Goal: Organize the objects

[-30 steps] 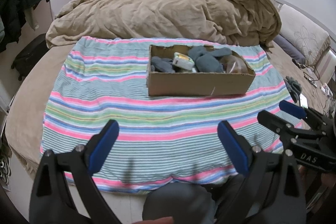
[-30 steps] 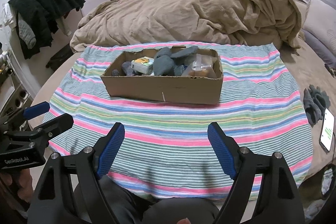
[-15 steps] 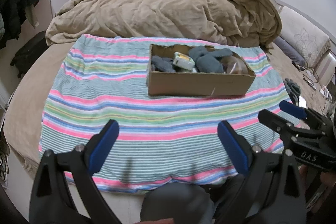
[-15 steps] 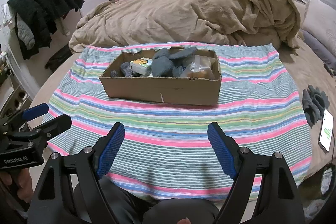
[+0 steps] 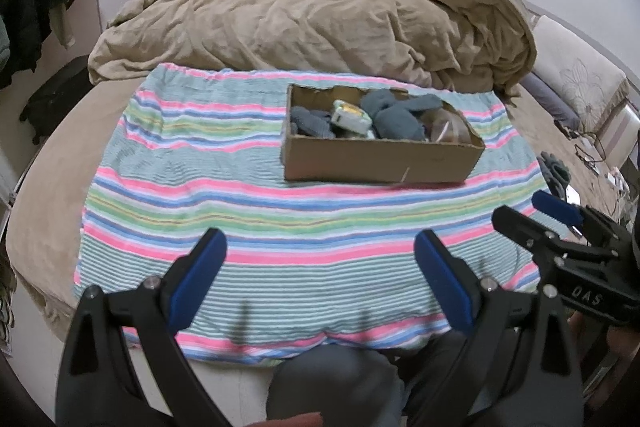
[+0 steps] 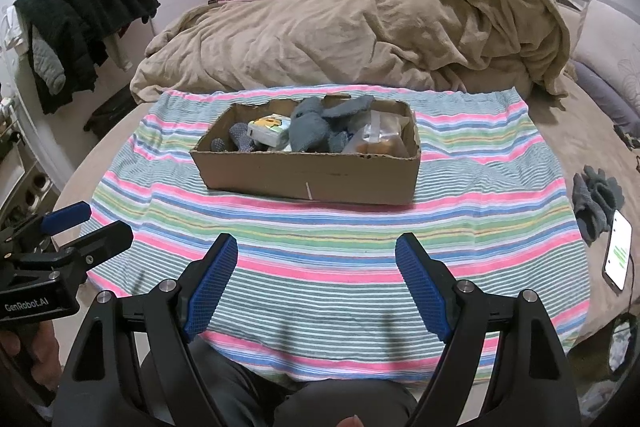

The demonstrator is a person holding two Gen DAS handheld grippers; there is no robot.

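Observation:
A cardboard box sits on a striped cloth spread on the bed. In it lie grey socks, a small white and yellow pack and a clear bag with brownish contents. My left gripper is open and empty over the cloth's near edge, well short of the box. My right gripper is open and empty, likewise near the front edge. Each gripper shows at the side of the other's view.
A crumpled tan duvet lies behind the cloth. A grey pair of gloves and a lit phone lie on the bed at the right. Dark clothes hang at the left. My knees are below the grippers.
Both grippers have drifted slightly, so the box sits a little differently in each view. Both stay open and empty; nothing on the bed has moved.

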